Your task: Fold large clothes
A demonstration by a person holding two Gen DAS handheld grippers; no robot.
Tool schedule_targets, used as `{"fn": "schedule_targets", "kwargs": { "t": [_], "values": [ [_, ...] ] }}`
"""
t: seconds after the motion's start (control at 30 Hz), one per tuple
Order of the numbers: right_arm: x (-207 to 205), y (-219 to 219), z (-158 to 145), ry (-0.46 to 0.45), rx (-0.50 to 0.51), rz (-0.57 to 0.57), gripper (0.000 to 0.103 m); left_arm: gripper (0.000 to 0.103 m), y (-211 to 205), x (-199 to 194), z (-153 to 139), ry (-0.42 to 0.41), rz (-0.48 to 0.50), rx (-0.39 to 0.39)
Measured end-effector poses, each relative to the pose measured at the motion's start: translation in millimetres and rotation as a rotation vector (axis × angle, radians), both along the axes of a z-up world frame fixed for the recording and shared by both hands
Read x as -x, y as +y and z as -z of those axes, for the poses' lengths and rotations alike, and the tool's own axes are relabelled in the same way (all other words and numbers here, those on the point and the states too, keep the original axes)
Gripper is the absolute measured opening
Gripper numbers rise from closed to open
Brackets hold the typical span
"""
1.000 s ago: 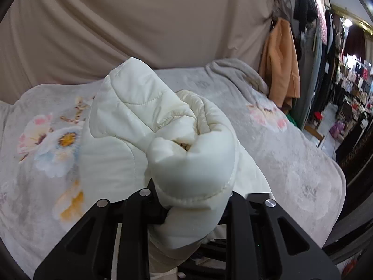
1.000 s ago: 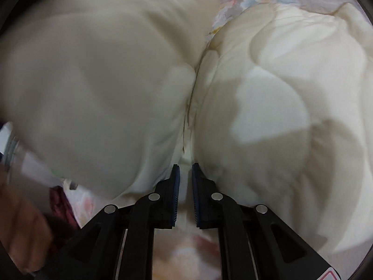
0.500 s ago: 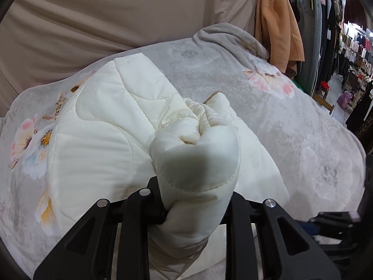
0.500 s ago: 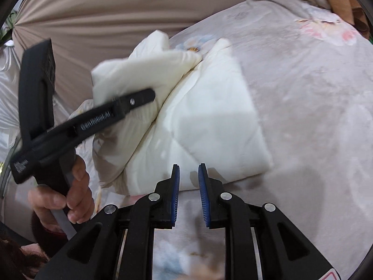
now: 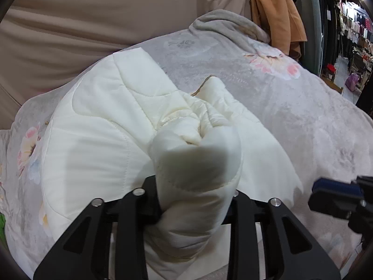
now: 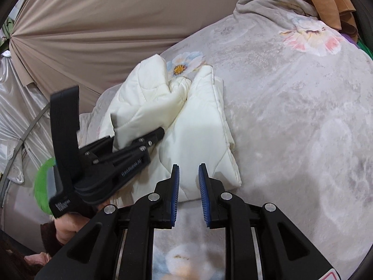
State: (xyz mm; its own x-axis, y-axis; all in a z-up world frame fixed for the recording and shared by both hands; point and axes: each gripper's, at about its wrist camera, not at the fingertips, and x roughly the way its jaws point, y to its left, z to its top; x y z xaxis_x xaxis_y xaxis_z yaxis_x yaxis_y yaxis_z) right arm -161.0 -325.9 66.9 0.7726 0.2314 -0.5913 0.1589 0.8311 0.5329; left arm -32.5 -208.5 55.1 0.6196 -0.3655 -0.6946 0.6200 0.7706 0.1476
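A cream quilted padded jacket [image 5: 98,144] lies bunched on a grey floral blanket [image 5: 291,121]. My left gripper [image 5: 195,186] is shut on a thick rolled wad of the jacket, which hides its fingertips. In the right wrist view the jacket [image 6: 198,126] lies left of centre, and the left gripper [image 6: 149,137] clamps its left fold. My right gripper [image 6: 188,177] is open a little and empty, its blue pads just short of the jacket's near edge. Its tip shows at the right edge of the left wrist view [image 5: 335,196].
A beige curtain [image 5: 116,11] hangs behind the bed. An orange coat [image 5: 277,11] and racks of clothes [image 5: 349,23] stand at the far right. A green object [image 6: 44,184] and silvery fabric [image 6: 14,107] lie at the left.
My right gripper has pulled back from the jacket and its jaws have opened slightly. My left gripper has lowered the held wad toward the bed, still clamped.
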Motion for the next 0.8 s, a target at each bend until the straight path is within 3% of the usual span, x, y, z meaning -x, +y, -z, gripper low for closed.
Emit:
{"fn": "schedule_targets", "kwargs": {
  "t": [0.13,0.2,0.33,0.5,0.63,0.8],
  "values": [
    [-6.7,-4.8,-26.2,-0.054,0.004,0.016,0.053,0.047,20.0,14.4,-26.0,0.005,0.015,0.096],
    [-13.9,-7.3,-39.5,-0.085,0.008,0.009,0.060,0.061,42.1,20.9,-43.9,0.011,0.015,0.165],
    [-35.3,-0.2,-61.6,-0.109,0.011,-0.026,0.074,0.072,100.0,20.9,-68.5,0.041,-0.044,0.310],
    [-81.0,10.1,-61.7,-0.055,-0.066,-0.089,0.080,0.073,172.0,9.9,-72.8,0.069,-0.199,0.407],
    [-115.9,24.6,-49.1,0.024,-0.108,-0.153,0.081,0.073,215.9,-1.3,-60.8,0.099,-0.308,0.419],
    [-139.7,39.3,-56.3,0.068,-0.104,-0.206,0.083,0.073,213.0,-9.4,-30.6,0.183,-0.291,0.374]
  ]
}}
